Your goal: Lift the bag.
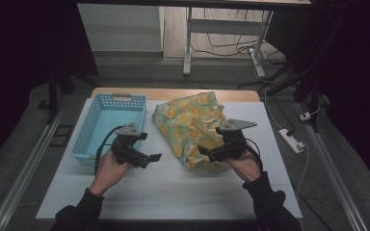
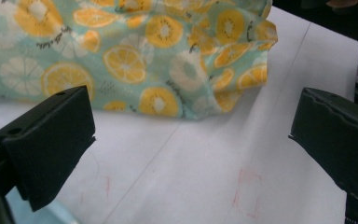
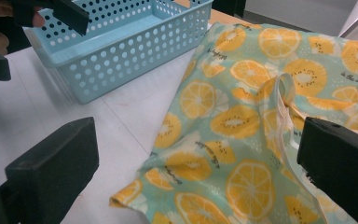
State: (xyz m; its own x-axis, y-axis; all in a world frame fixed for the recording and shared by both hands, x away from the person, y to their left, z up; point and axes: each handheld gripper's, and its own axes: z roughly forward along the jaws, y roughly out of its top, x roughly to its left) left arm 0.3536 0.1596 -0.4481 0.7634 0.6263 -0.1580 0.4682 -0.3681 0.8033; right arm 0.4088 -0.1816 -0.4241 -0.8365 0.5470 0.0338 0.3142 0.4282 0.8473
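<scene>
Cotton-looking cloth, mint green with orange and kiwi slices printed on it, lies crumpled on the white table just right of the blue basket, its long axis running from the far edge toward us. Our right gripper hangs over its near corner, jaws spread wide with nothing between them, so we judge it the nearer hand. Our left gripper, equally released and empty, points at the cloth's left edge across bare table.
</scene>
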